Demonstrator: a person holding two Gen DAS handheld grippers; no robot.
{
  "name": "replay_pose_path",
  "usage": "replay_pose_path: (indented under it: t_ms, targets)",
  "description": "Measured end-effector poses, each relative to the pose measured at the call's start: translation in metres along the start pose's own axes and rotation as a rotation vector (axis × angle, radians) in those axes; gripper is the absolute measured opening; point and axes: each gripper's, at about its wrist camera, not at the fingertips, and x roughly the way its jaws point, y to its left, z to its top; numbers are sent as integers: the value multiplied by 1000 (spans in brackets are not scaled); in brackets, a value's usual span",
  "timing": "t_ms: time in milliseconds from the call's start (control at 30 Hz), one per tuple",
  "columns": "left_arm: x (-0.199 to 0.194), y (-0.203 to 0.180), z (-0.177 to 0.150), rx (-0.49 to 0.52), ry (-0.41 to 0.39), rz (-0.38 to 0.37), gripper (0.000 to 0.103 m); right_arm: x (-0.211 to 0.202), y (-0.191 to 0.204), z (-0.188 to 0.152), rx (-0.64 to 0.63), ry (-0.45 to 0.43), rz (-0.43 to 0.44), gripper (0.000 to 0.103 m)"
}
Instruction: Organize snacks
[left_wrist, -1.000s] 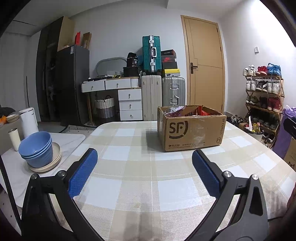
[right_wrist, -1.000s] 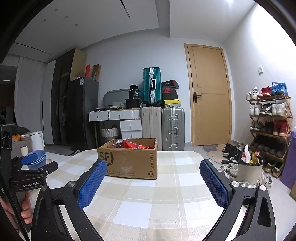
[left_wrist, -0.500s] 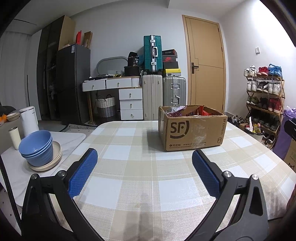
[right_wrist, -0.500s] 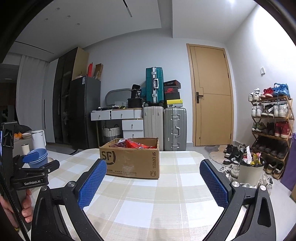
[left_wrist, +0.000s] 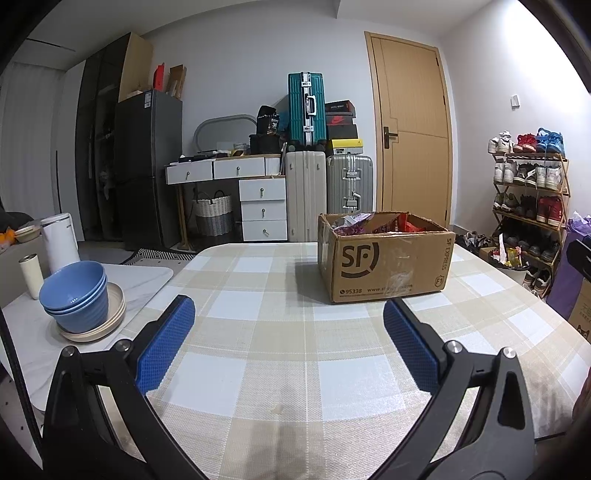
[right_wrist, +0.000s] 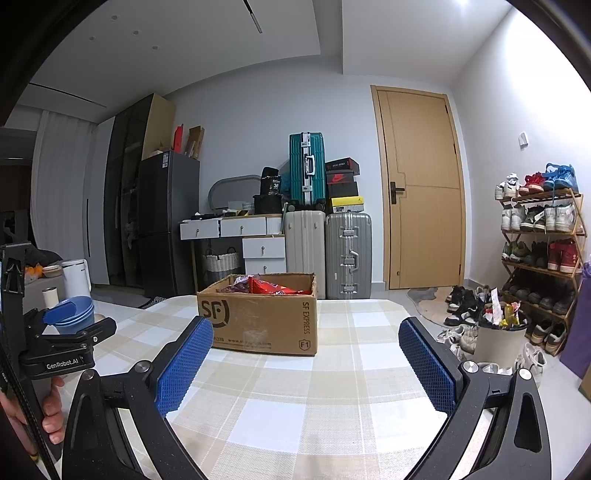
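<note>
A brown cardboard box (left_wrist: 384, 258) printed "SF" stands on the checked tablecloth (left_wrist: 280, 332), open at the top, with red and purple snack packets (left_wrist: 373, 223) showing inside. From the right wrist view the same cardboard box (right_wrist: 258, 317) sits ahead and slightly left, red snack packets (right_wrist: 273, 286) visible. My left gripper (left_wrist: 288, 332) is open and empty, low over the cloth, short of the box. My right gripper (right_wrist: 304, 350) is open and empty too, in front of the box. A hand (right_wrist: 51, 417) holds the left gripper's body at the far left.
Stacked blue bowls (left_wrist: 75, 295) on a plate sit on a white side table at the left, with a white kettle (left_wrist: 59, 240) behind. A bin (right_wrist: 498, 336) and shoe rack (right_wrist: 539, 266) stand right of the table. Suitcases and drawers line the far wall.
Both views have shifted a little, so the box sits slightly lower and nearer in the frames. Both grippers stay open and empty.
</note>
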Motion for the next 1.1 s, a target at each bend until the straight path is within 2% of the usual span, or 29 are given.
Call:
replay_pose_path:
  t_ms: [633,1100]
  targets:
    - [-1,-5,-1,13,-19,10,102,0,0,-2,3,8,1,102]
    - [2,-2,-3,-4,-3,5,102,3,-2,-2,6,13,-2,102]
